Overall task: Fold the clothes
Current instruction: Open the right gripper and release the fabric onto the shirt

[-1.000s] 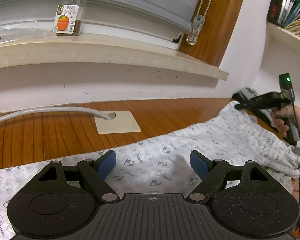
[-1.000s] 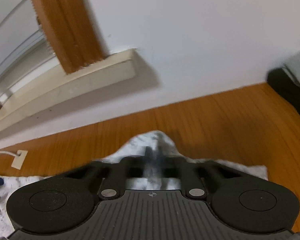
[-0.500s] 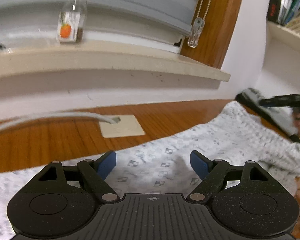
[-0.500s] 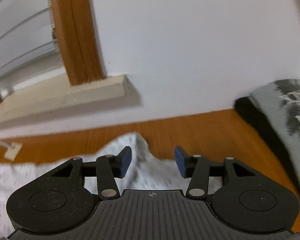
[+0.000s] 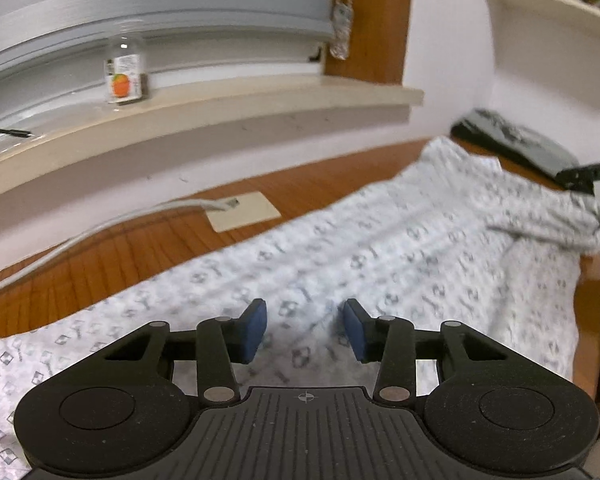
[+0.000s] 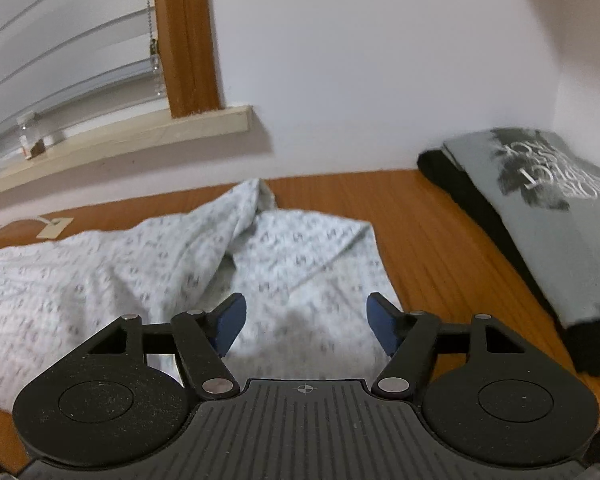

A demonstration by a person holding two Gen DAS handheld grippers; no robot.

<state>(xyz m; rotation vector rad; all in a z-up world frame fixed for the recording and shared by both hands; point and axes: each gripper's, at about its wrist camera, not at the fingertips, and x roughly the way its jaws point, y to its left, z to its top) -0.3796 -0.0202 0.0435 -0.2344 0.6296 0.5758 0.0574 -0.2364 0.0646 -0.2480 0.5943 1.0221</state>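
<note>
A white garment with a small grey print [image 5: 380,256] lies spread along the wooden table [image 5: 100,264]. My left gripper [image 5: 305,330] is open and empty above its middle part. In the right wrist view the same garment [image 6: 140,264] has a raised fold near its right end. My right gripper [image 6: 306,326] is open and empty above that end. The right gripper's tip also shows at the right edge of the left wrist view [image 5: 588,174].
A folded grey printed shirt on black cloth [image 6: 540,216] lies at the table's right. A beige socket plate [image 5: 244,212] with a white cable sits on the table behind the garment. A jar [image 5: 125,70] stands on the window sill. A shelf [image 5: 548,32] hangs at the upper right.
My right gripper was shut on the garment's end, then opened, let it drop and pulled back. My left gripper stayed open and moved back and up above the garment.
</note>
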